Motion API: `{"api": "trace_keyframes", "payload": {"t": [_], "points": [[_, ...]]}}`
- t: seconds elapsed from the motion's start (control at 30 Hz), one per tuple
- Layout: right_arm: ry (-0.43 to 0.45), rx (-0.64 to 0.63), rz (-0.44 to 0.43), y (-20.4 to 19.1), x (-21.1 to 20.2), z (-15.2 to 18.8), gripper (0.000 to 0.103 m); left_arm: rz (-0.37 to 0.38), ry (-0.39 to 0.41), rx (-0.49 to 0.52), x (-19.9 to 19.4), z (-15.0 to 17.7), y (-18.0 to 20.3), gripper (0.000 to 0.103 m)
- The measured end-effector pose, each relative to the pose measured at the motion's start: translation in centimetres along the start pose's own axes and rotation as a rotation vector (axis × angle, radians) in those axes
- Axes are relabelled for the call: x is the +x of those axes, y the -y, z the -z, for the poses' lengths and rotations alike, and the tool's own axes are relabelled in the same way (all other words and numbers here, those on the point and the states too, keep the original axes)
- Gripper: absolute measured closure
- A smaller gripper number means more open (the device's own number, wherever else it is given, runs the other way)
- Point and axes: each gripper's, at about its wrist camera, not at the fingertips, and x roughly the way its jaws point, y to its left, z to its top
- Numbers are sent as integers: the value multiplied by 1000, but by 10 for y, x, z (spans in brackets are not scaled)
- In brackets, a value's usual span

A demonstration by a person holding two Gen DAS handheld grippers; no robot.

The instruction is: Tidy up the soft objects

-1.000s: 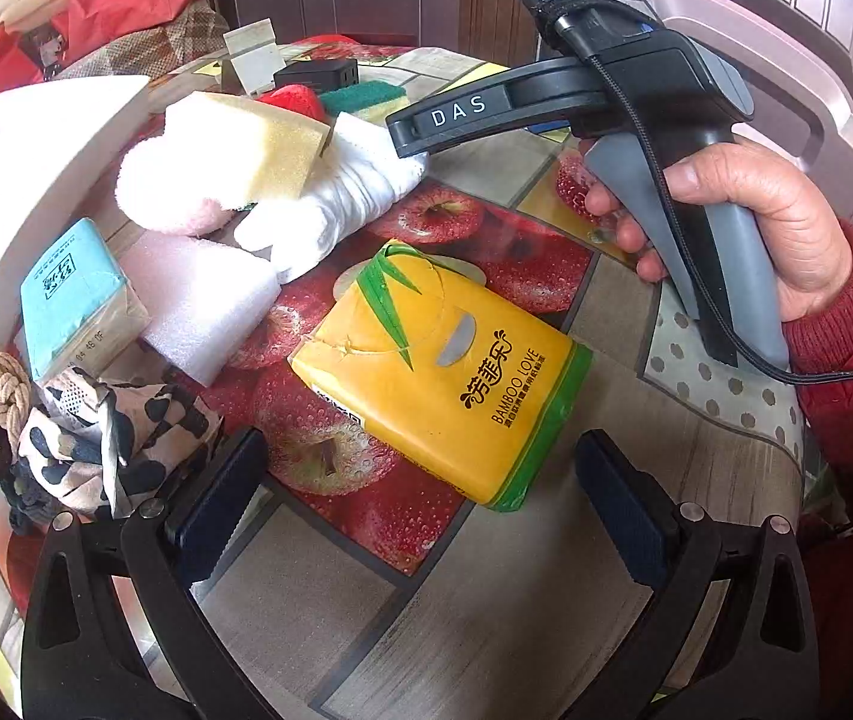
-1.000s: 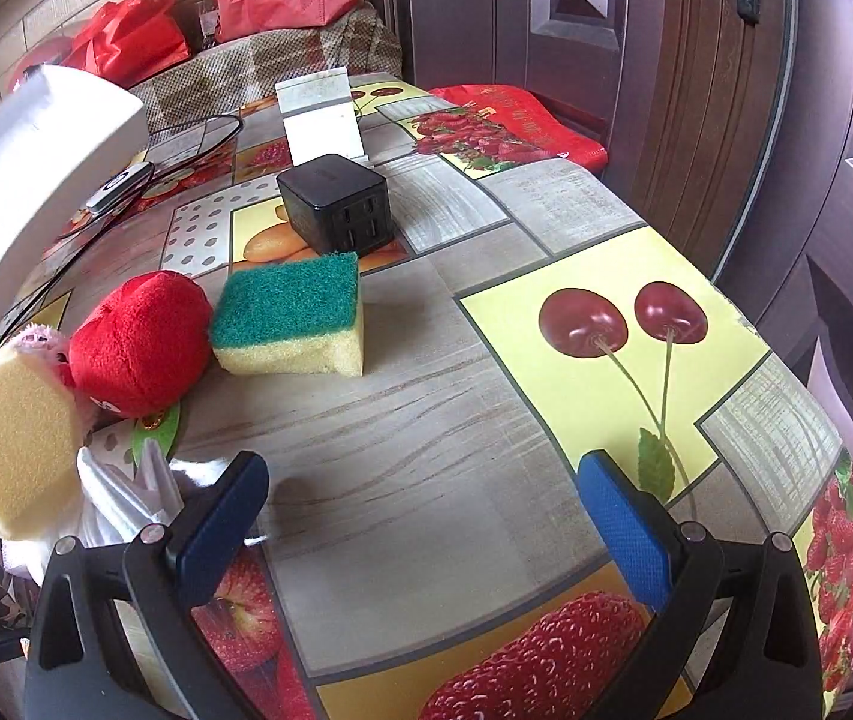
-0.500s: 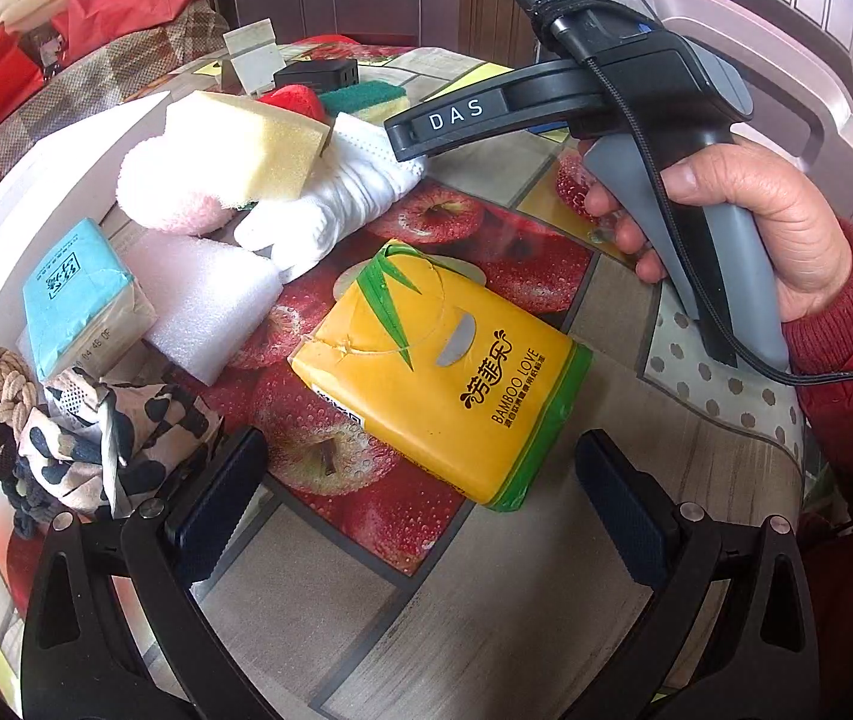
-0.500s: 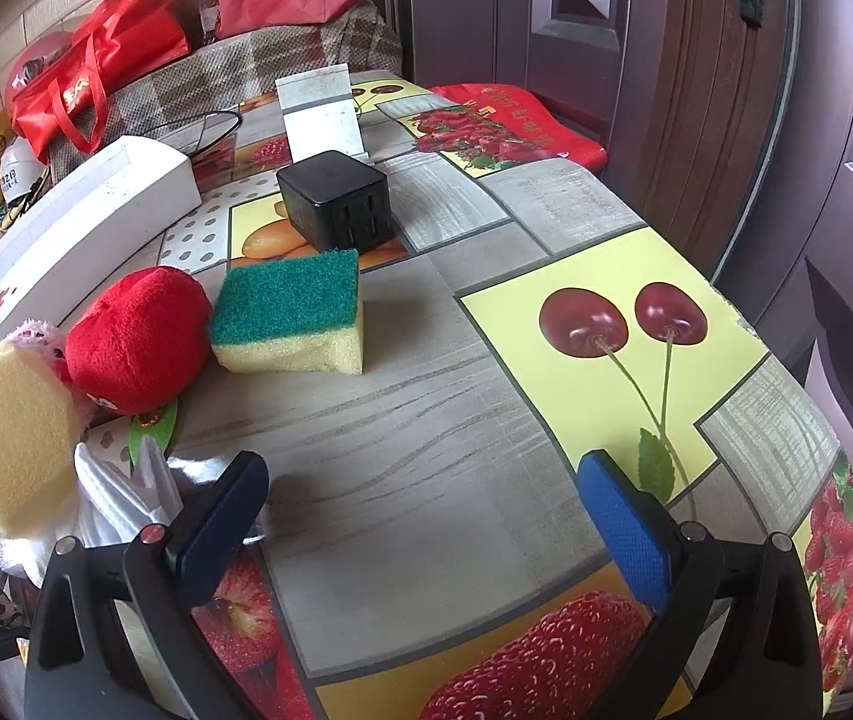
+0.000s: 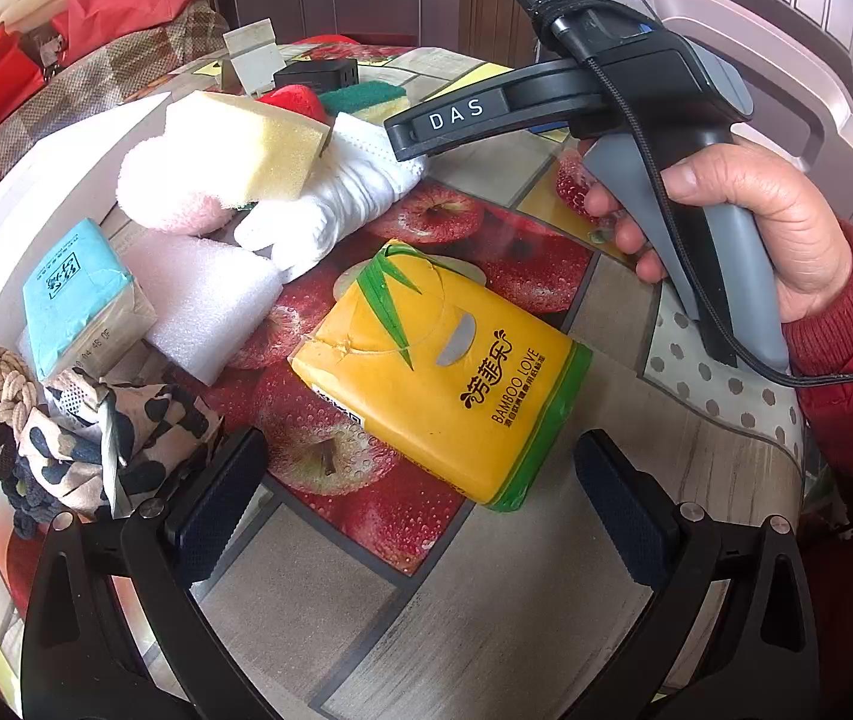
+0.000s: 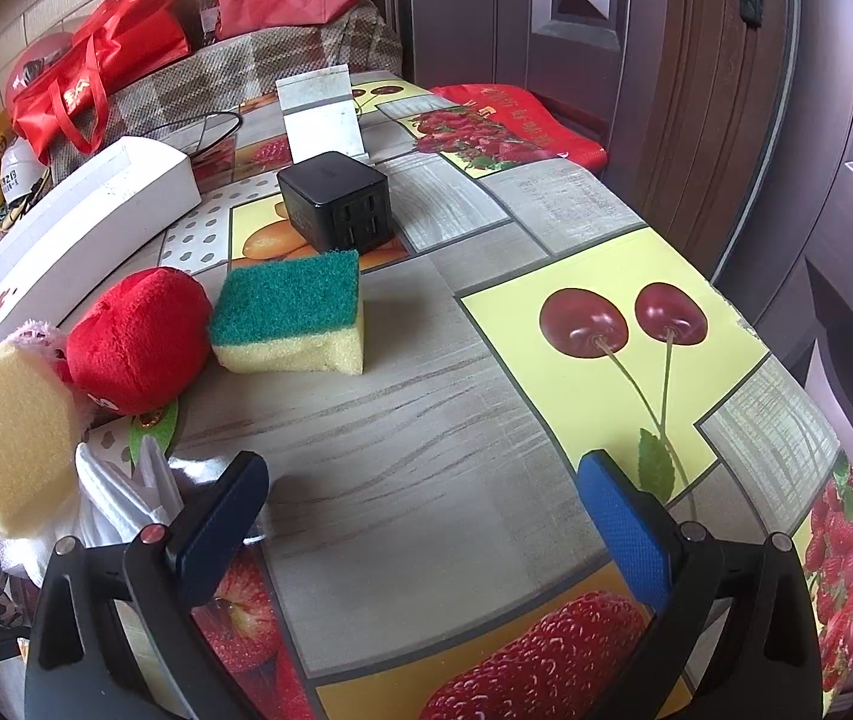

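Left gripper (image 5: 420, 501): jaws spread wide, nothing held, poised above the fruit-print table (image 5: 486, 612). Yellow tissue pack (image 5: 438, 372) lies flat just ahead of and between its fingers, not touching them. Cow-print cloth (image 5: 102, 444) sits beside the left finger; white foam block (image 5: 210, 300) and blue tissue pack (image 5: 75, 294) are further ahead-left. Right gripper (image 6: 423, 507): jaws wide apart, empty, over bare tabletop. Green-topped sponge (image 6: 294, 312) and red plush (image 6: 138, 342) lie ahead, slightly left; white cloth (image 6: 126, 492) touches its left finger.
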Motion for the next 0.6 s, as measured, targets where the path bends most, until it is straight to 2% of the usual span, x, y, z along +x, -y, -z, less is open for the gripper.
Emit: {"api": "trace_keyframes", "payload": {"t": [0.6], "points": [[8, 22, -18, 4, -3, 0, 0, 0, -1, -1, 0, 0, 0, 1]]}}
